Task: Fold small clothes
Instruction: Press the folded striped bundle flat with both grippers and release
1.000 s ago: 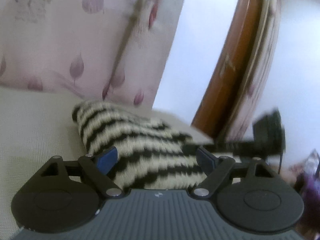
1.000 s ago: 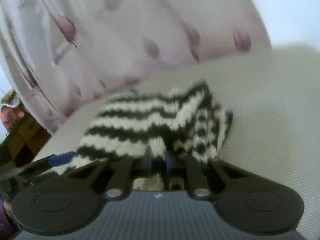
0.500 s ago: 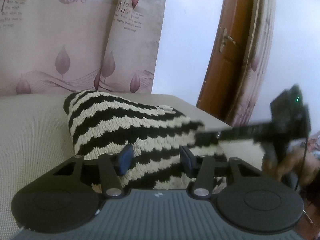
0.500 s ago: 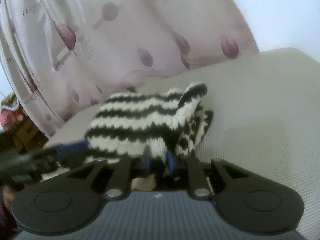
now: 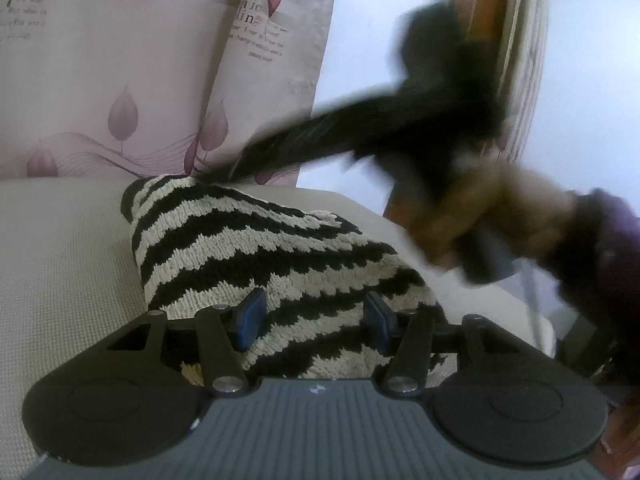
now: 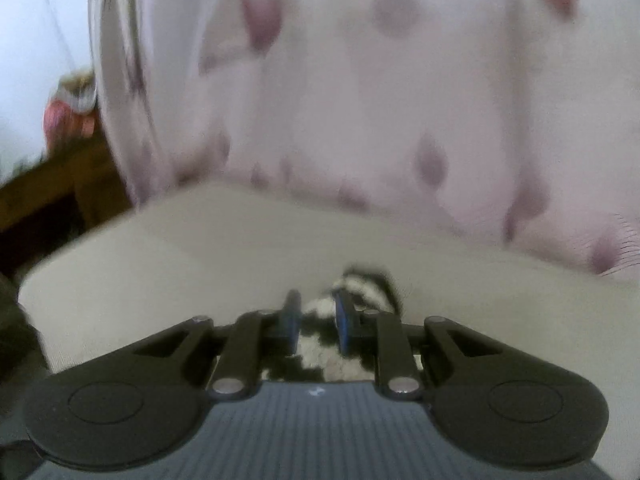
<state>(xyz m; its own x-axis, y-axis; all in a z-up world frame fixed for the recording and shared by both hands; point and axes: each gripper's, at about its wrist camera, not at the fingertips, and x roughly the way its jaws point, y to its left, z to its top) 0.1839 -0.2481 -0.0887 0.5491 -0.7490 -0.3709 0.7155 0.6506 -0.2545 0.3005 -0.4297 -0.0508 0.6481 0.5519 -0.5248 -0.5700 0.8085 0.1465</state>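
Striped knit [image 5: 256,264] bunched on beige cushion [image 5: 60,264]. Left gripper [image 5: 314,318] spread over near edge, gripping nothing. Right gripper [image 6: 316,322] nearly closed, pinching far corner of knit. Risk: bulky yarn slipping from that pinch, fold flopping open, near edge unanchored.

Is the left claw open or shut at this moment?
Open. The left claw has its two blue pads set wide apart over the striped knit garment, with fabric showing across the gap and nothing pinched between them.
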